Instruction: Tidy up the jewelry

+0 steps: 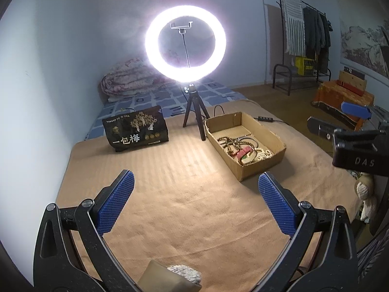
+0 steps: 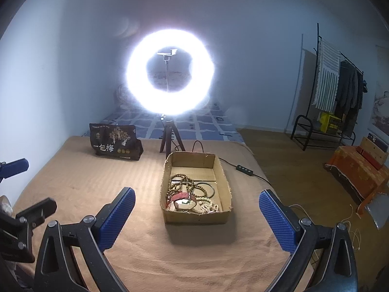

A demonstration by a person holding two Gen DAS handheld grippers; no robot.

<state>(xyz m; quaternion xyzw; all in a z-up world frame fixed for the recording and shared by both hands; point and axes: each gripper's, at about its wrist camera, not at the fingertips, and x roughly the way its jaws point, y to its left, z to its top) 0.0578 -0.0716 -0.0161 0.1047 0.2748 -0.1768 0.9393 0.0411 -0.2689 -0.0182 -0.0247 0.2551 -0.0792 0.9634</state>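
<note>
Tan blanket (image 1: 170,182) covers the bed in the left wrist view, under a lit ring light (image 1: 186,40) on a small tripod. Right of the tripod lies a shallow cardboard box (image 1: 277,146) holding the jewelry (image 1: 243,149): brown bead strings, a pale bead strand, a dark bangle and a red strap, heaped at its near end. A black snack bag (image 1: 136,127) stands well to its left. The left hand-held gripper (image 1: 194,189) hovers released over bare blanket, nothing between its blue pads.

From the right wrist, the cardboard box (image 2: 170,216) lies straight ahead, the jewelry (image 2: 192,194) in its near half; a small green-and-white piece there is perhaps a pendant. The right hand-held gripper (image 2: 197,206) stands spread wide, empty, short of the box.
</note>
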